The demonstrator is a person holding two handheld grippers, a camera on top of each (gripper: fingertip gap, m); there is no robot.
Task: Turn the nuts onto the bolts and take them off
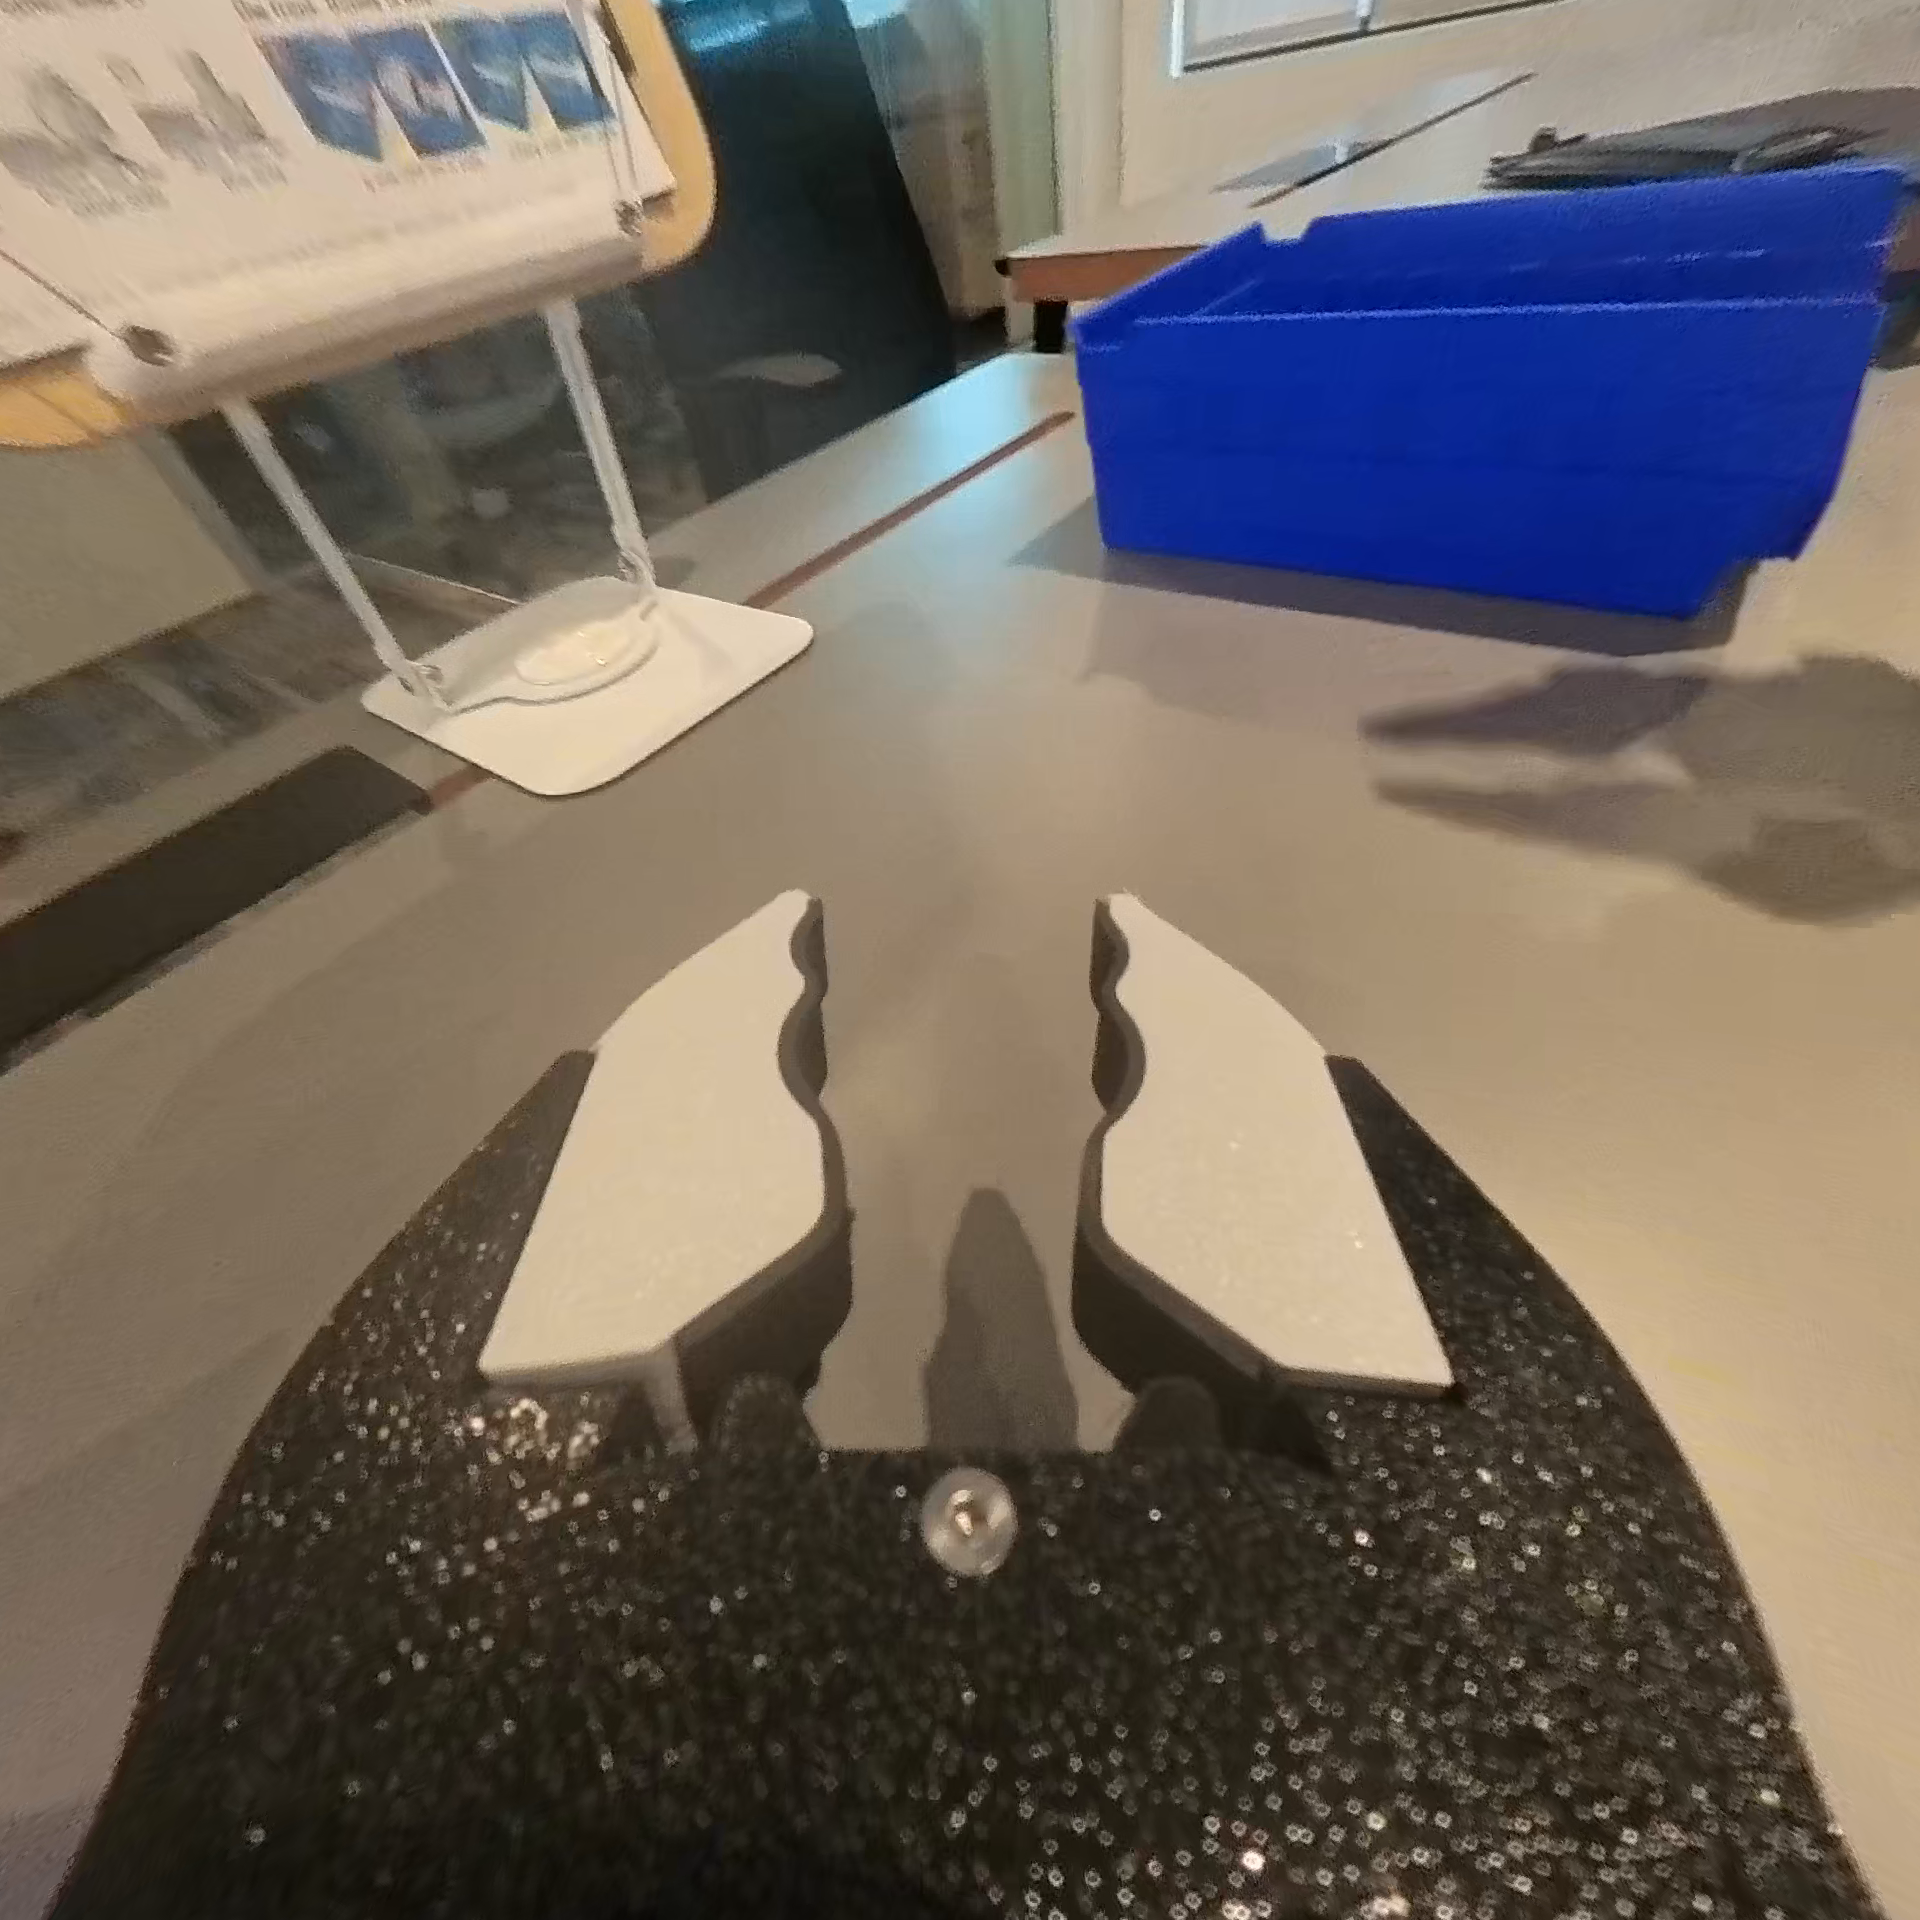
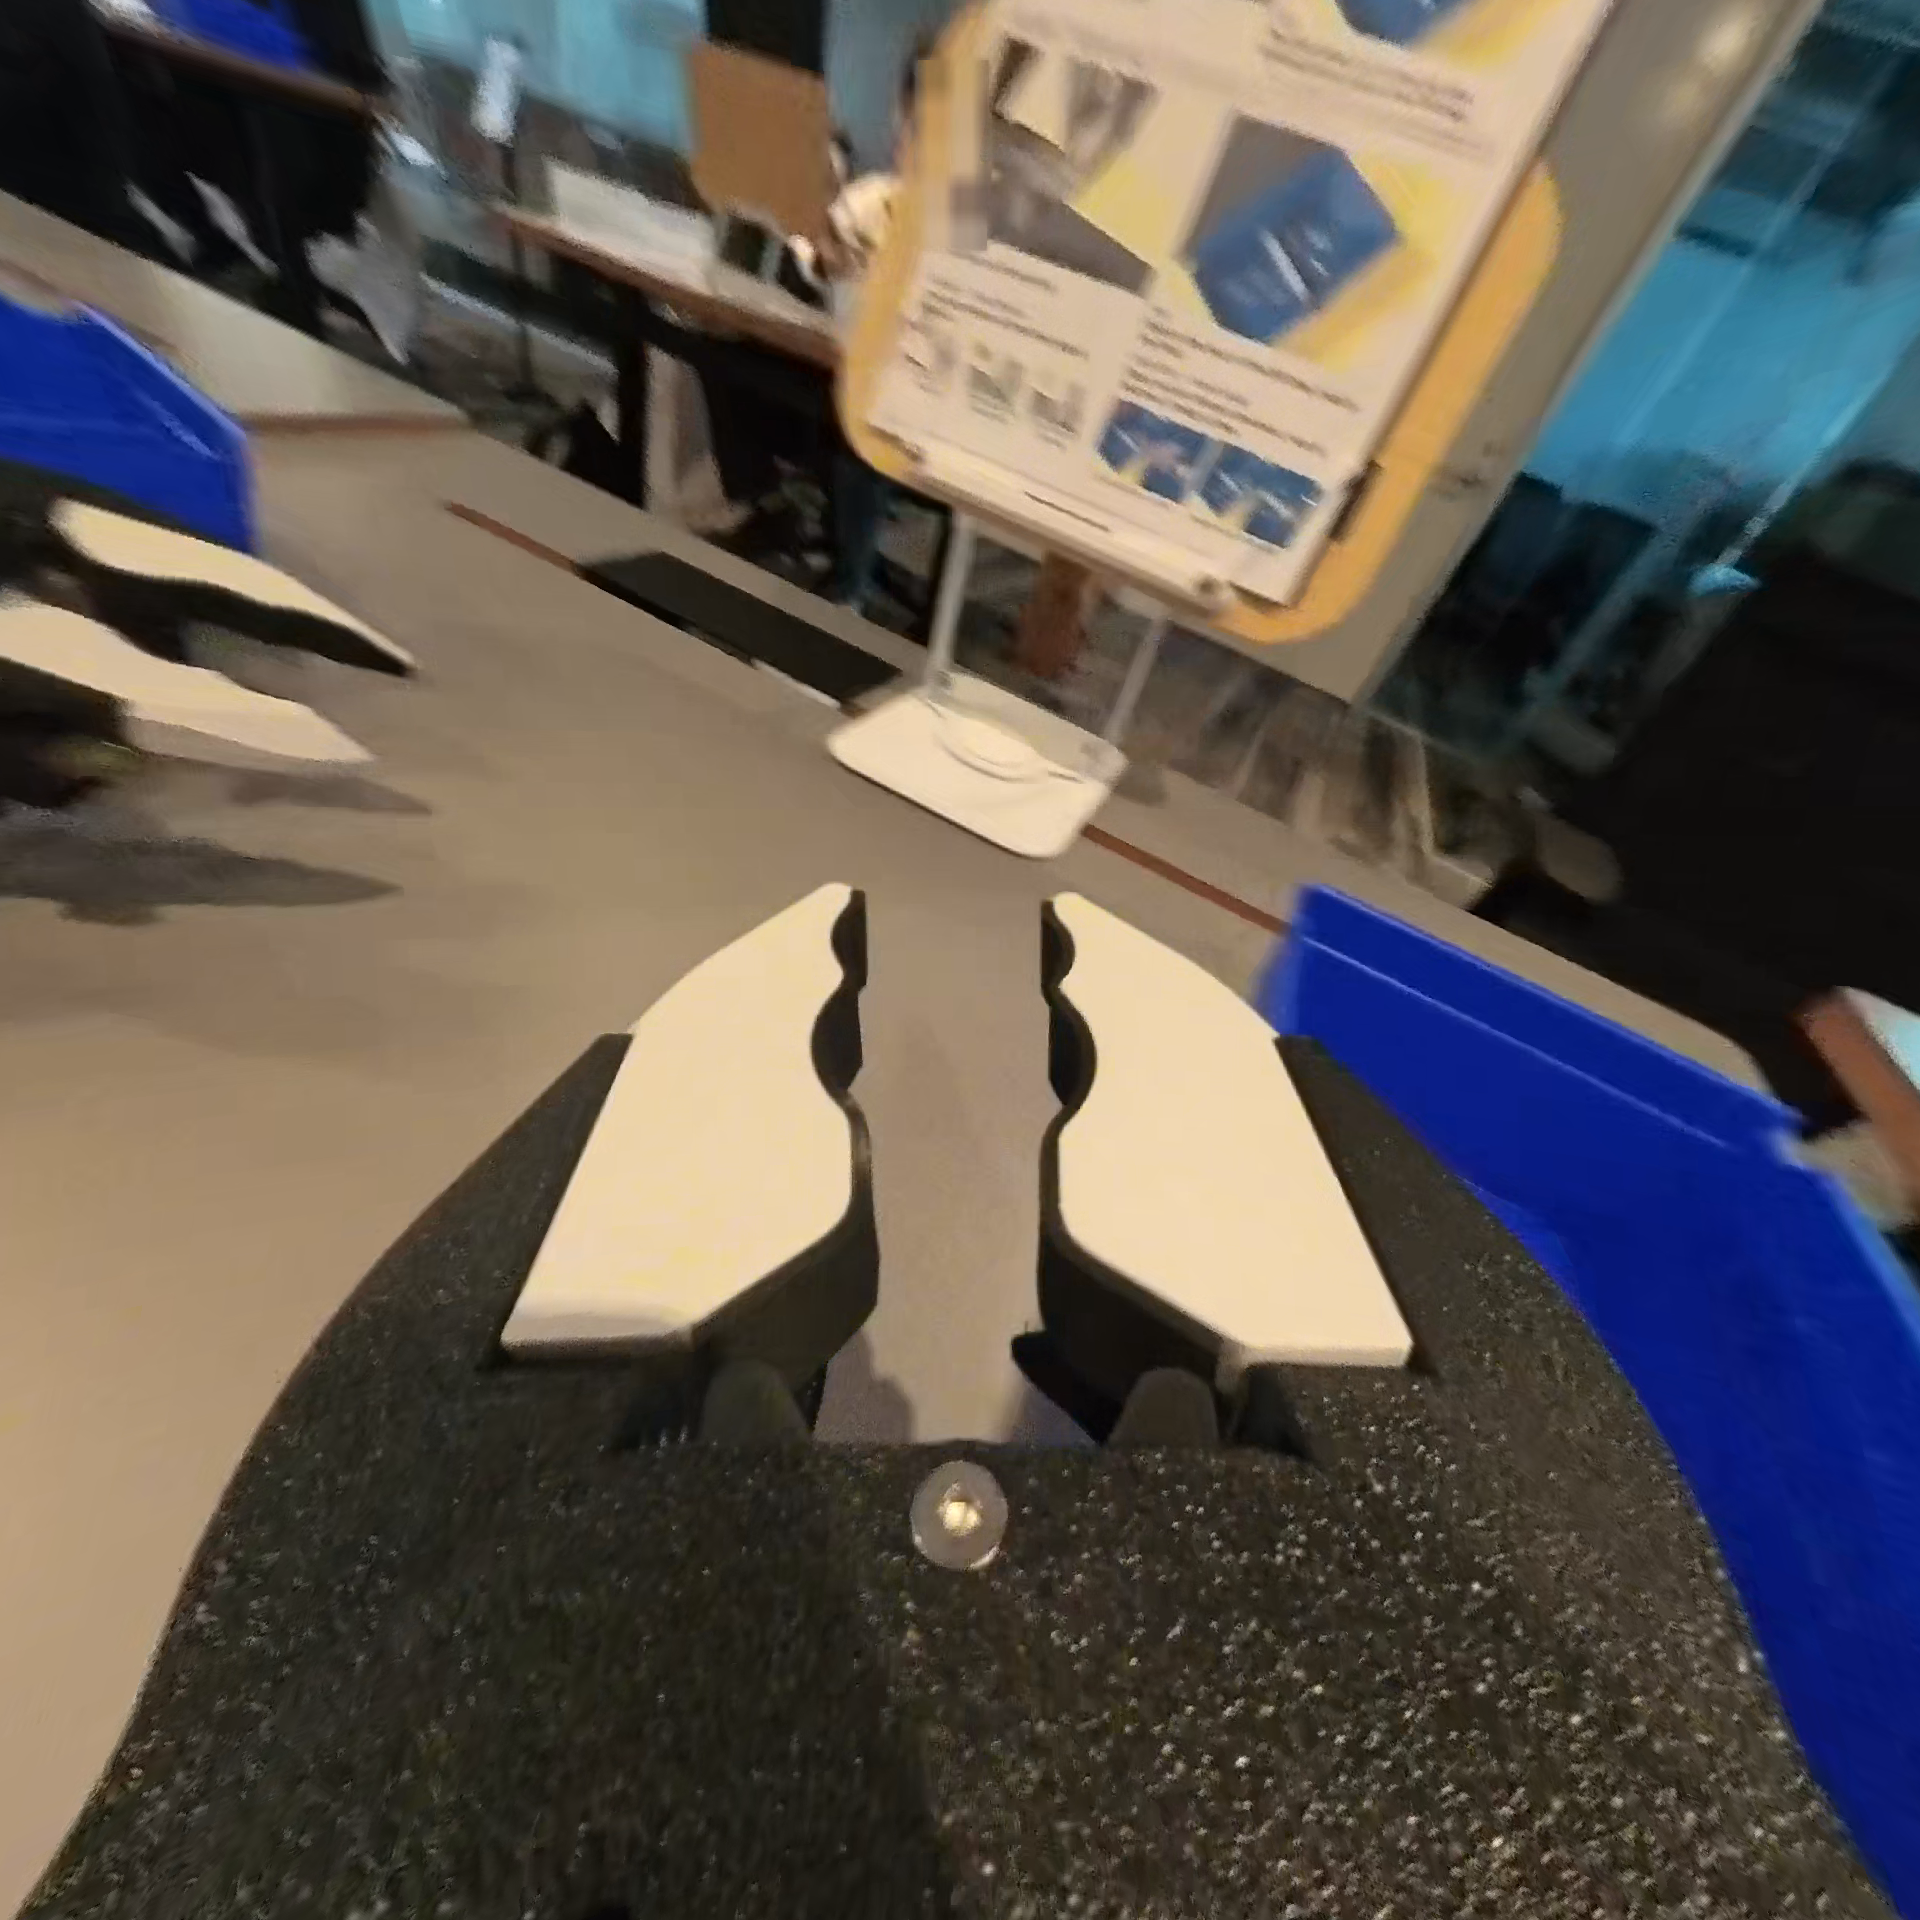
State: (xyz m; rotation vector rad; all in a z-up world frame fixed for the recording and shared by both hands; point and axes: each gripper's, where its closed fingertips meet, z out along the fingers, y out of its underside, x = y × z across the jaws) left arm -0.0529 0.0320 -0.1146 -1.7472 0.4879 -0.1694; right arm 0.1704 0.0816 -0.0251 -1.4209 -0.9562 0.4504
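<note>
No nuts or bolts show in either view. My left gripper (image 1: 958, 914) is open and empty, low over the grey table (image 1: 1039, 790). My right gripper (image 2: 951, 914) is open and empty over the same table (image 2: 520, 935). The left gripper also shows in the right wrist view (image 2: 384, 707) at the far left, blurred, its fingers apart. A blue bin (image 1: 1475, 395) stands ahead and to the right of the left gripper; its inside is hidden. Another blue bin (image 2: 1621, 1226) lies close on the right of the right gripper.
A clear sign stand (image 1: 592, 665) on a white base, holding a printed sheet (image 1: 312, 156), stands near the table's far edge; it also shows in the right wrist view (image 2: 987, 769). A blue bin corner (image 2: 114, 416) sits far left. Desks and a person stand beyond. Tip to tip, the grippers are about 25 cm apart.
</note>
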